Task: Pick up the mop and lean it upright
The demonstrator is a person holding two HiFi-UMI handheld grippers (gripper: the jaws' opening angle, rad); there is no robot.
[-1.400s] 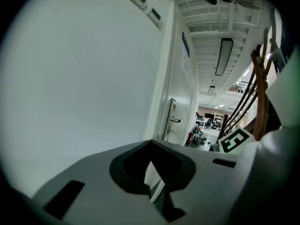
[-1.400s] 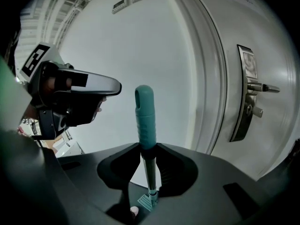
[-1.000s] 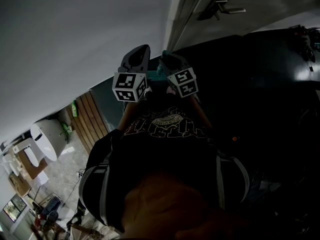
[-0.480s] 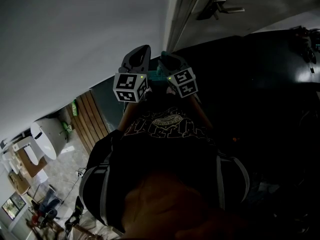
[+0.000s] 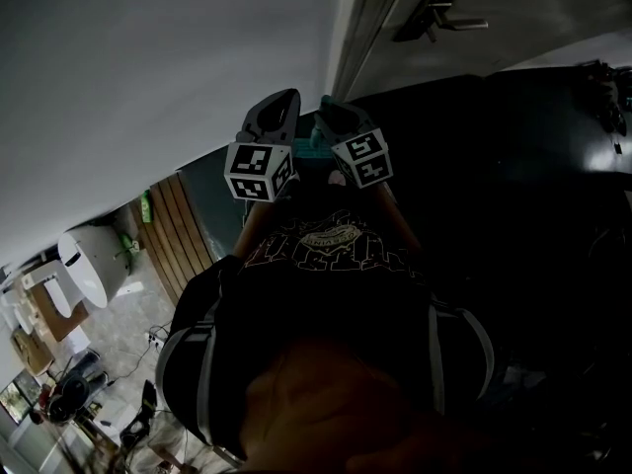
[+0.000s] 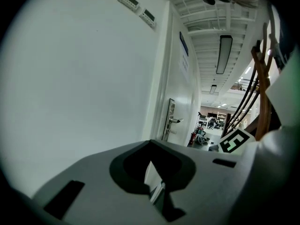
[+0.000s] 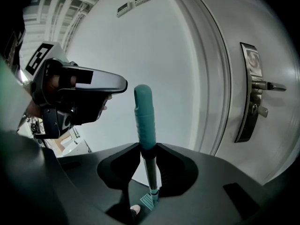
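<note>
Beside white wall (image 7: 178, 55), mop (image 7: 143, 111), door handle (image 7: 266, 86)

Teal mop (image 7: 143, 111) — white wall (image 7: 164, 55)

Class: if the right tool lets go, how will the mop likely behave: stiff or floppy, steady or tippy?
Probably stiff: the mop runs straight through the right tool down to its head. Likely to tip: tall, slender, with a small head.
</note>
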